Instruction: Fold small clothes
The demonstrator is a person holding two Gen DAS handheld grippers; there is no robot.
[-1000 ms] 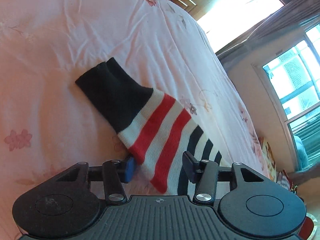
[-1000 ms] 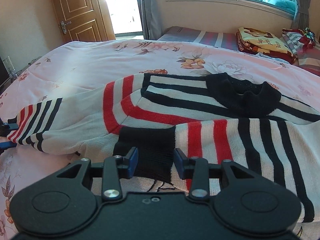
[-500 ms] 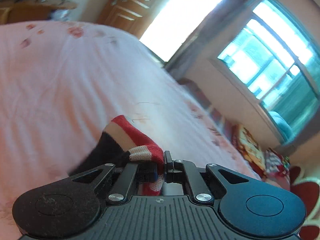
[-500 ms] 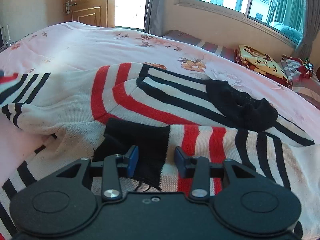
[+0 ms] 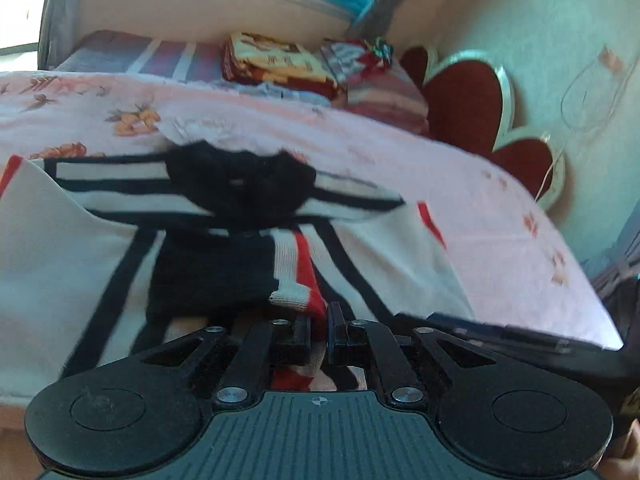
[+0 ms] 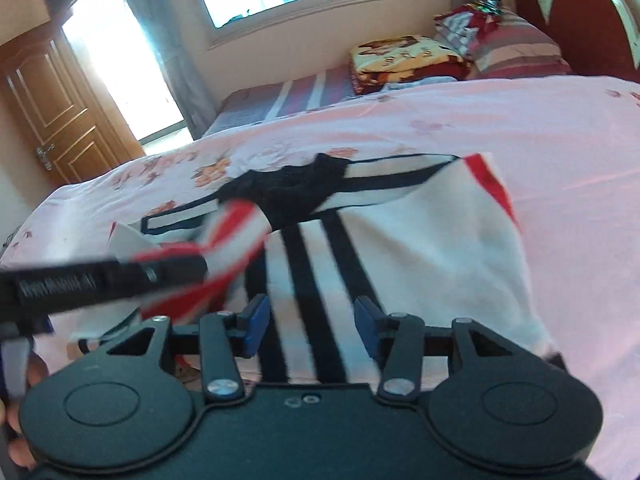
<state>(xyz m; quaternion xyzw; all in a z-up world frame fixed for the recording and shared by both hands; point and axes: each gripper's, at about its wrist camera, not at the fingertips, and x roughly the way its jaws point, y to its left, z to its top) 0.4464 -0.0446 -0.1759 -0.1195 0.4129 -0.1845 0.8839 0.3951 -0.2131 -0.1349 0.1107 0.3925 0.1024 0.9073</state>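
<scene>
One striped sweater [image 6: 420, 240] on pink bed [image 6: 560, 128]. Left gripper [image 5: 319, 330] clamped on sleeve [image 5: 296, 280] at six o'clock; right gripper [image 6: 310, 322] just widening, empty. Lettering on left gripper unreadable.

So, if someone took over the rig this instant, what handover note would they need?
Left gripper: shut on the striped sleeve of the white, black and red knit sweater, carried over the body.
Right gripper: open, its fingers have just been opening, nothing pinched, above the sweater's striped front.
The sweater lies on the pink floral bedspread.
Done: sleeve brought across.
Left: release it, fold the rest.
</scene>
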